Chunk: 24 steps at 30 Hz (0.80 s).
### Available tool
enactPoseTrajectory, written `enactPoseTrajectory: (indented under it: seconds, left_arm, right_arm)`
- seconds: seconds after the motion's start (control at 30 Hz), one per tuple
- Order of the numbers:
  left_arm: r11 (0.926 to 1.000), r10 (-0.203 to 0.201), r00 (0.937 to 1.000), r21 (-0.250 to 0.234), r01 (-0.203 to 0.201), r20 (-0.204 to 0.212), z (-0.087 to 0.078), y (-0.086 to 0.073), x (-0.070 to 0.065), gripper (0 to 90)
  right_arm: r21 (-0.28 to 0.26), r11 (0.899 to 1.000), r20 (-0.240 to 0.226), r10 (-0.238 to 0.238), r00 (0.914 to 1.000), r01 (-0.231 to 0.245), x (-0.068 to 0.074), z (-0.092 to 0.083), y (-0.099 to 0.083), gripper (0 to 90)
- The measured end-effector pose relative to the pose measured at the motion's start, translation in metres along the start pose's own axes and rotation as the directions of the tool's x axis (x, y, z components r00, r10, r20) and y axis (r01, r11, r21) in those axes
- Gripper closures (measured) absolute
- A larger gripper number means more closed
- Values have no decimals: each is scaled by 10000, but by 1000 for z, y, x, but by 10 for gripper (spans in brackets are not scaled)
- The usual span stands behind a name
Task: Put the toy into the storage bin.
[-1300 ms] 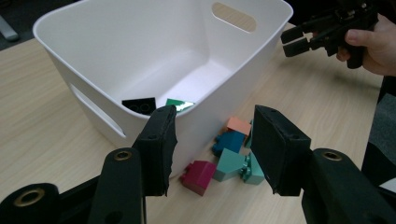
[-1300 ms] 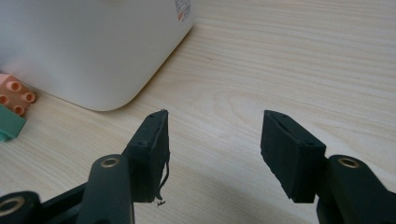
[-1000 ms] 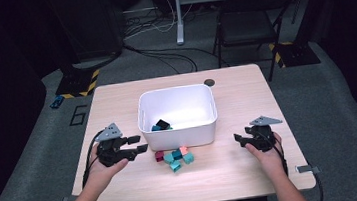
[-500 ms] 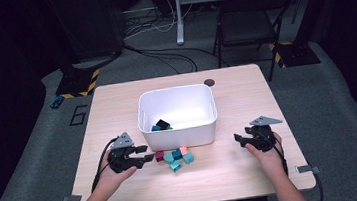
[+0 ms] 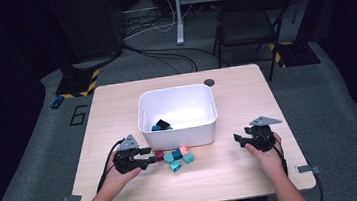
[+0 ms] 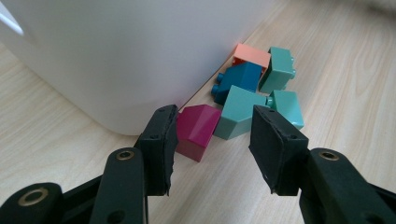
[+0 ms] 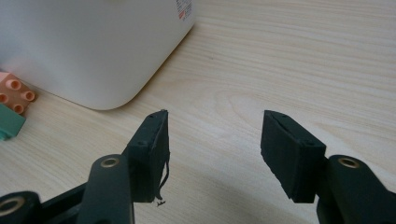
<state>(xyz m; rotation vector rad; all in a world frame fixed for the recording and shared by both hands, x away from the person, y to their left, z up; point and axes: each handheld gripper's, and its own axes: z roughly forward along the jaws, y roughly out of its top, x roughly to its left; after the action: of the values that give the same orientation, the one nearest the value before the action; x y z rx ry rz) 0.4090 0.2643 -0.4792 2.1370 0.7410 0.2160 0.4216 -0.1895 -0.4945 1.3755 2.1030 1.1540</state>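
Two grippers are held low over the wooden counter (image 5: pixel 117 112), one at each side of a white bin (image 5: pixel 179 130). The left gripper (image 5: pixel 148 156) is aimed at a small cluster of toy blocks lying on the counter just in front of the bin's near wall. Its jaws are seen standing apart in the left gripper view, having just closed a little, and nothing is pressed between them. A magenta block (image 6: pixel 198 130) lies just ahead of the gap, right beside the inner face of one jaw; whether it is touched cannot be told. Next to it a light teal block (image 6: pixel 238 119) is set, and behind that a dark blue block (image 6: pixel 240 79), an orange block (image 6: pixel 252 56) and two further teal blocks are grouped close together. Inside the bin a few dark and teal blocks (image 5: pixel 161 125) are seen. The right gripper (image 5: pixel 238 141) is held near the bin's right corner, well apart from the cluster, its jaws wide apart over bare wood.
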Motion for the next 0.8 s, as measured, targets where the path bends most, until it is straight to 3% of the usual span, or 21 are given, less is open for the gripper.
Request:
enactPoseTrajectory:
  seconds: [0.17, 0.3, 0.8]
  left_arm:
    - [10000, -90, 9998, 8, 90, 160, 7, -2, 0, 509]
    - [9998, 111, 9999, 167, -113, 98, 11, -1, 0, 508]
    - [9985, 120, 9999, 532, -116, -69, 27, -8, 1, 540]
  right_arm:
    - [10, 10000, -7, -2, 10000, 2, 0, 0, 0, 416]
    - [10, 10000, -35, -50, 10000, 50, 0, 0, 0, 416]
    - [3, 10000, -38, -61, 10000, 61, 0, 0, 0, 416]
